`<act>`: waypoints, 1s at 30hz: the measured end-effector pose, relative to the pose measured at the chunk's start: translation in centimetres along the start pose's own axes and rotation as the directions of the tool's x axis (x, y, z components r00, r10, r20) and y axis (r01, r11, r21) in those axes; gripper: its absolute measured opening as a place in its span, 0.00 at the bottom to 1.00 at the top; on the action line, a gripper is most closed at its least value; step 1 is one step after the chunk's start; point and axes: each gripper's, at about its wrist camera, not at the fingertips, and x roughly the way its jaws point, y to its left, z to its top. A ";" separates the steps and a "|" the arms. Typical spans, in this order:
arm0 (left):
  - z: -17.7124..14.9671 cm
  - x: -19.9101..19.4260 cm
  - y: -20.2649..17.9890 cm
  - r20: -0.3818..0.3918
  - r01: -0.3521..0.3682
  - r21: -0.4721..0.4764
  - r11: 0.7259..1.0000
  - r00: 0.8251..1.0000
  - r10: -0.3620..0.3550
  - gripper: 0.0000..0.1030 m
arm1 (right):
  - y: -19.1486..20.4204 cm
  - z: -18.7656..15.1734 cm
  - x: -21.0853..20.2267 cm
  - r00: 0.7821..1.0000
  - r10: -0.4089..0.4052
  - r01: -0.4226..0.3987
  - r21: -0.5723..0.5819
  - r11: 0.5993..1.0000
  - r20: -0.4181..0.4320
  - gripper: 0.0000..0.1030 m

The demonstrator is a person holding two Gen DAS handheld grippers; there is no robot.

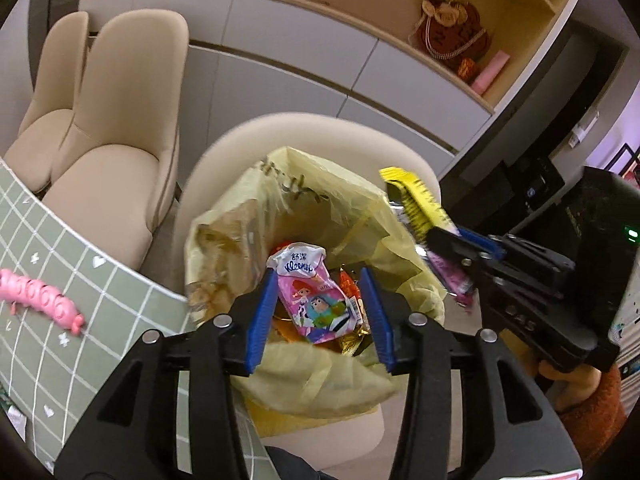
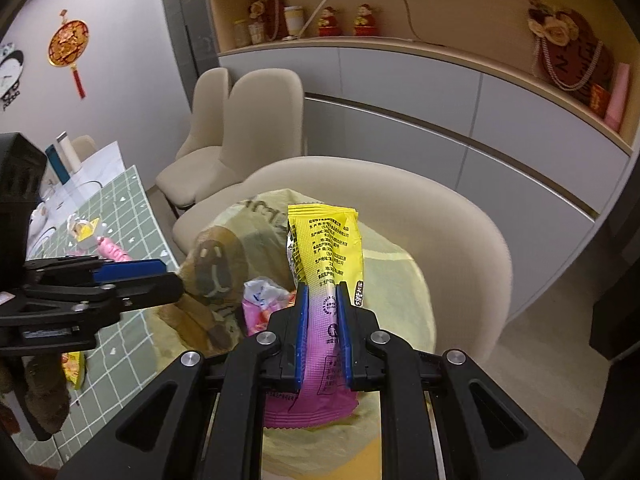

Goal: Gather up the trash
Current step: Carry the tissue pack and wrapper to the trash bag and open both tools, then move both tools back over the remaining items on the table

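Right wrist: right claw [image 2: 323, 308] clamped on yellow-pink wrapper [image 2: 326, 256] | left claw [image 1: 318, 312] apart, empty, above bag [image 1: 280, 200]

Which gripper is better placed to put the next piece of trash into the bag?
Right. The right gripper is clamped on the yellow-pink wrapper above the yellow bag; the left gripper is open and empty.

Dining corner, indoor light. Rounded beige chair [image 2: 460, 240] in the foreground; two matching beige chairs [image 2: 248, 128] side by side behind it. Table edge with green grid-patterned cloth [image 2: 132, 216] at left. Long run of pale grey cabinets [image 2: 440, 112] along the far wall, topped by an open wood-lined shelf [image 2: 360, 4] holding figurines, jars and a dark ornamental bag. White wall [image 2: 120, 60] with red-and-gold hanging ornament [image 2: 68, 46]. Pale floor [image 2: 552, 340] at right.
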 end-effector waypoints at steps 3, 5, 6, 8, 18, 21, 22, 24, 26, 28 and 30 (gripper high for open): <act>-0.8 -1.8 0.6 0.026 -0.023 -0.007 1.000 0.999 0.023 0.43 | 0.9 0.0 1.0 1.000 0.019 -0.019 -0.021 1.000 -0.020 0.14; -1.6 -2.9 1.1 0.044 -0.047 -0.011 0.999 0.998 0.047 0.43 | 1.5 -0.1 2.1 0.999 0.023 -0.024 -0.029 0.999 -0.045 0.14; -1.9 -3.3 1.4 0.048 -0.053 -0.011 0.999 0.997 0.054 0.43 | 1.6 -0.3 2.6 0.998 0.024 -0.026 -0.030 0.999 -0.055 0.14; -2.5 -4.1 1.9 0.055 -0.076 -0.014 0.997 0.996 0.077 0.43 | 1.7 -0.6 3.7 0.996 0.027 -0.029 -0.027 0.999 -0.084 0.14; -5.3 -5.8 5.0 0.044 -0.140 -0.097 0.985 0.989 0.145 0.43 | 1.8 -3.2 7.5 0.971 -0.008 0.001 -0.028 1.000 -0.239 0.24; -6.2 -6.3 5.7 0.038 -0.156 -0.112 0.981 0.986 0.161 0.43 | 2.0 -3.2 7.0 0.976 -0.013 0.007 -0.029 1.000 -0.218 0.37; -6.5 -6.4 5.9 0.038 -0.164 -0.117 0.980 0.985 0.169 0.43 | 2.0 -3.1 6.7 0.977 -0.010 0.005 -0.024 1.000 -0.213 0.38; -7.2 -6.8 6.5 0.036 -0.187 -0.127 0.974 0.981 0.193 0.44 | 2.2 -3.0 6.2 0.979 -0.020 0.016 -0.025 1.000 -0.205 0.38; -8.0 -7.2 7.3 0.030 -0.221 -0.137 0.966 0.973 0.227 0.45 | 2.5 -2.7 5.5 0.982 -0.048 0.042 -0.034 0.999 -0.185 0.38; -8.7 -7.7 8.2 0.023 -0.249 -0.150 0.957 0.967 0.255 0.45 | 2.7 -2.5 4.6 0.985 -0.059 0.053 -0.038 0.998 -0.160 0.38; -9.6 -8.3 9.2 0.020 -0.275 -0.165 0.947 0.959 0.282 0.45 | 3.2 -2.2 3.5 0.990 -0.052 0.047 -0.042 0.998 -0.129 0.38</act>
